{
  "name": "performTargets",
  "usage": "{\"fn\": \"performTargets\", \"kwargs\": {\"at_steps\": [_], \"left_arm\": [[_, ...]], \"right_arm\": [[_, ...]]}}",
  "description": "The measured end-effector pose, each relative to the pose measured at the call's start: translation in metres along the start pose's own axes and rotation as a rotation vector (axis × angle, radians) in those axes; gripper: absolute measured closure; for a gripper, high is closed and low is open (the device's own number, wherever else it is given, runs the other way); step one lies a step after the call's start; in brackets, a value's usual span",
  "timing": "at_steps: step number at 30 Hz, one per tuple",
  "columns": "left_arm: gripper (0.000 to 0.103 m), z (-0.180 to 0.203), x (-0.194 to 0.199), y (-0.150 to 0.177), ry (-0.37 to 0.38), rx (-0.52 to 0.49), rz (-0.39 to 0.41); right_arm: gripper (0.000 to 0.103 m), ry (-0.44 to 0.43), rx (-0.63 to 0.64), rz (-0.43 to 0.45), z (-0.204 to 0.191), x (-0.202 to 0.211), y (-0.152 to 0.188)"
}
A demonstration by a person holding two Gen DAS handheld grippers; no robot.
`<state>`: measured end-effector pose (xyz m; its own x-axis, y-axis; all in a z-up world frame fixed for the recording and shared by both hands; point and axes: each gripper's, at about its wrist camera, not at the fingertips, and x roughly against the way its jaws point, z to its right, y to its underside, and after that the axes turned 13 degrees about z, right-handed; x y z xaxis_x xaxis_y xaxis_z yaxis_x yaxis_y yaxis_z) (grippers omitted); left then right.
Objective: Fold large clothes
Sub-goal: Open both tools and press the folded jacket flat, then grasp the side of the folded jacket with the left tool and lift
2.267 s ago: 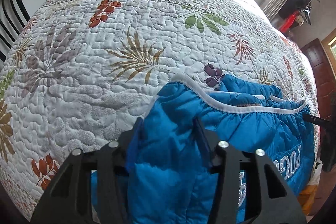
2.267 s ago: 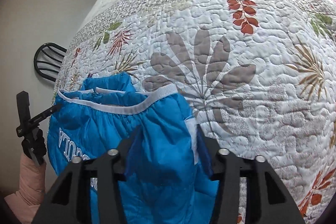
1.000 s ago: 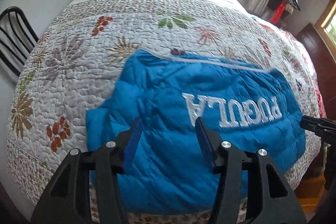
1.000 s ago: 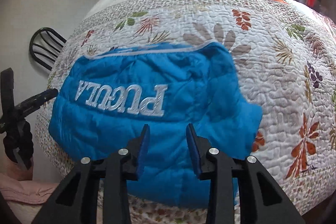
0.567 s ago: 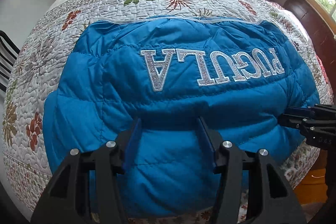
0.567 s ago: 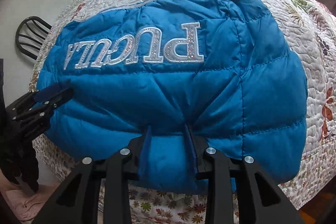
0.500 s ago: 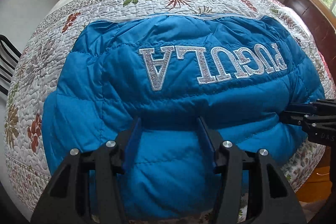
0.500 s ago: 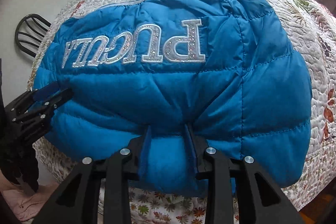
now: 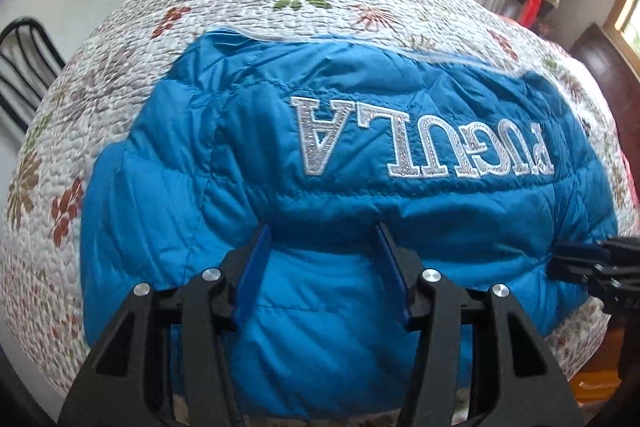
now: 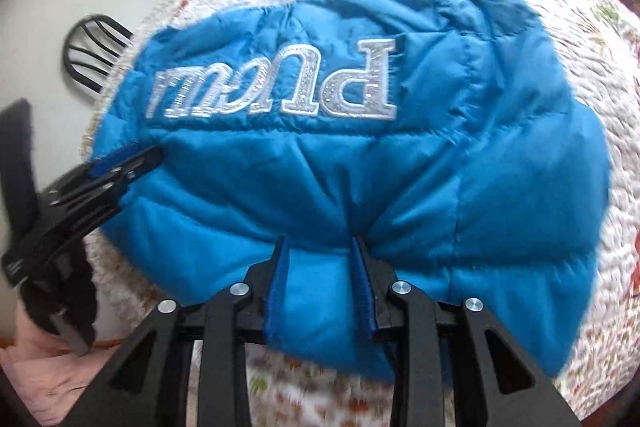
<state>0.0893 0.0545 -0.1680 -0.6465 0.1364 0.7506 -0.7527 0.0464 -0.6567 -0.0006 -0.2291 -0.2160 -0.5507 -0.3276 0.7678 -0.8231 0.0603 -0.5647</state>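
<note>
Left wrist view is showing the left gripper [image 9: 325, 259] pinching a puffed fold at the near edge of the blue quilted down jacket [image 9: 248, 147], which is lying spread across the floral quilted bed [image 9: 120, 27] with its silver lettering facing up. Over on the right wrist view, the right gripper [image 10: 320, 263] is gripping a narrower bunch of the same near edge, its jaws having just been easing apart. The padded shell is looking light, soft and slippery, so holding at stitched seams or the hem is seeming safest.
</note>
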Motion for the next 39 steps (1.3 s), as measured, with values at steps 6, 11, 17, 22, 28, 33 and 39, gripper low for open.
{"fn": "performTargets", "kwargs": {"at_steps": [6, 11, 17, 22, 28, 33, 39], "left_arm": [[0.041, -0.038, 0.044, 0.009, -0.128, 0.216, 0.043], [0.035, -0.081, 0.067, 0.037, -0.255, 0.422, 0.034], [0.031, -0.114, 0.071, 0.068, -0.215, 0.695, 0.024], [0.025, -0.108, 0.064, 0.068, -0.187, 0.711, 0.042], [0.023, -0.112, 0.044, 0.069, -0.144, 0.750, 0.032], [0.023, -0.117, 0.034, 0.070, -0.076, 0.814, 0.039], [0.021, -0.120, 0.015, 0.065, -0.035, 0.841, 0.025]], "right_arm": [[0.064, 0.151, -0.045, 0.090, 0.072, 0.080, 0.007], [0.063, 0.277, -0.088, 0.044, 0.135, 0.093, 0.022], [0.064, 0.274, -0.083, -0.023, 0.163, 0.072, 0.028], [0.064, 0.235, -0.035, -0.062, 0.158, 0.059, 0.028], [0.064, 0.220, -0.031, -0.097, 0.164, 0.049, 0.031], [0.066, 0.205, -0.044, -0.099, 0.172, 0.047, 0.030], [0.064, 0.214, -0.027, -0.112, 0.169, 0.041, 0.027]]}}
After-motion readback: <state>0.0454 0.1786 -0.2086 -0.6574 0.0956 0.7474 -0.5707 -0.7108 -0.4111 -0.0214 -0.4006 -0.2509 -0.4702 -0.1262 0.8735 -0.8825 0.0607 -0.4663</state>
